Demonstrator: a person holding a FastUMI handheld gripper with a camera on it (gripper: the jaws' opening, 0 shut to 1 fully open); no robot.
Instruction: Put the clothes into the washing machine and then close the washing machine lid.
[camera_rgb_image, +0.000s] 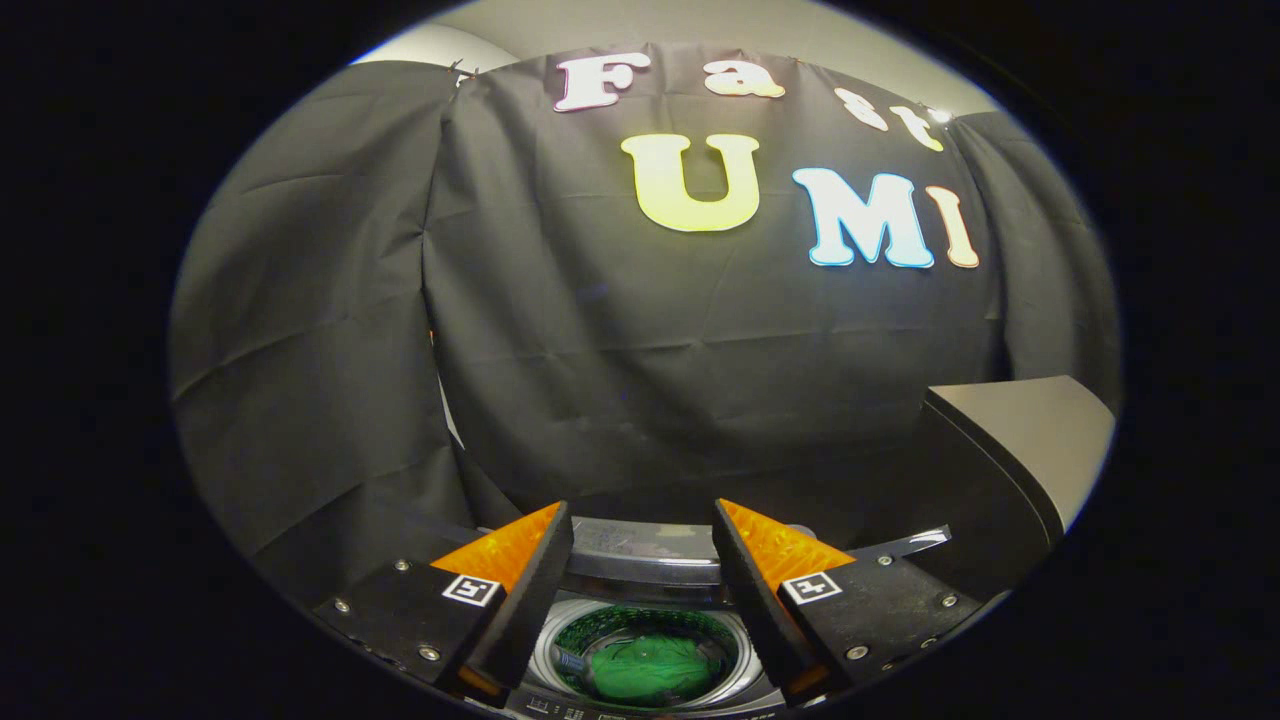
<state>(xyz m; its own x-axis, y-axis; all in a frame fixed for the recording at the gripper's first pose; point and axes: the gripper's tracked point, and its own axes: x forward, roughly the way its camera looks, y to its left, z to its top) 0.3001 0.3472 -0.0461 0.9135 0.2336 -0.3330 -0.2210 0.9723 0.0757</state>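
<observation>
Below spread, empty fingers (640, 560): green garment (640, 668) bunched inside washing machine drum (545, 650), no clear long axis; lid (1020, 440) raised

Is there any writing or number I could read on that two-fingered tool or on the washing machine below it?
None readable.
Gripper, open above the drum: each finger carries a black-and-white square marker, a pattern with no words.
Washing machine: small panel markings, too small to read.
Green clothes in the drum: no print visible.
</observation>
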